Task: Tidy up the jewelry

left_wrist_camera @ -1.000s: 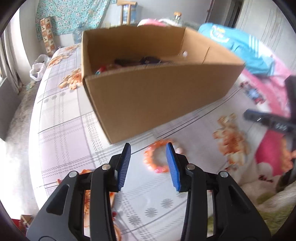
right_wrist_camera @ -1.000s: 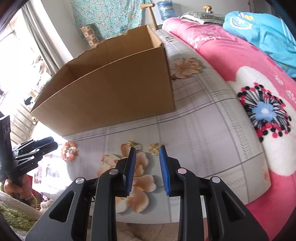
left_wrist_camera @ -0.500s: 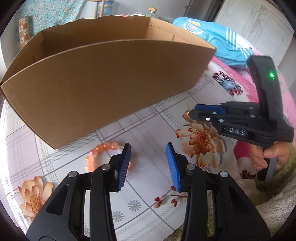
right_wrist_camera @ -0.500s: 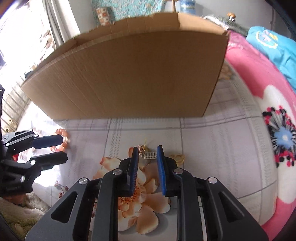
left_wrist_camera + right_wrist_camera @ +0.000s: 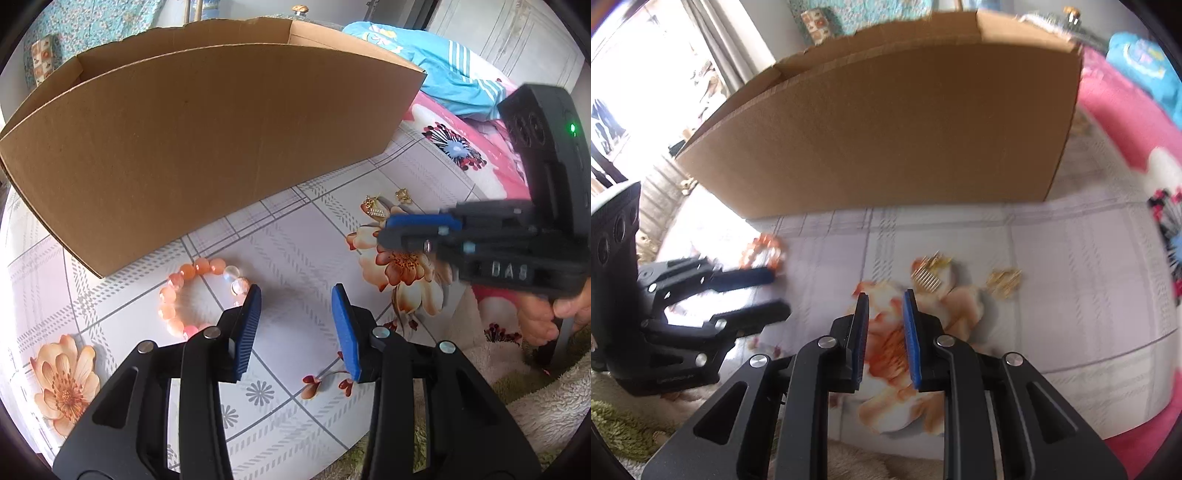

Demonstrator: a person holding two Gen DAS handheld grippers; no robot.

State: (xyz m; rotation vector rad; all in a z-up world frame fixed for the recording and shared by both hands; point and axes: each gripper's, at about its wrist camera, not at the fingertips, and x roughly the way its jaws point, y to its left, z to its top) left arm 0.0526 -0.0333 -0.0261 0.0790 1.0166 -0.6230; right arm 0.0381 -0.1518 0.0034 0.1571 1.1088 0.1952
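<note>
Your left gripper: jaws apart, empty, just right of the bead bracelet.
Your right gripper: narrow gap, empty, near the gold earrings.
Landmark: cardboard box behind both.

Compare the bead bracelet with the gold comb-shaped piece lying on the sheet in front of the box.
The bead bracelet is a ring of round orange and clear beads; the gold comb-shaped piece is small, metallic and toothed. The bracelet is clearly the larger. The bracelet lies by the left gripper, partly hidden behind one finger; the comb piece lies just ahead of the right gripper. Both rest loose on the flowered sheet, outside the cardboard box, neither gripped.
</note>
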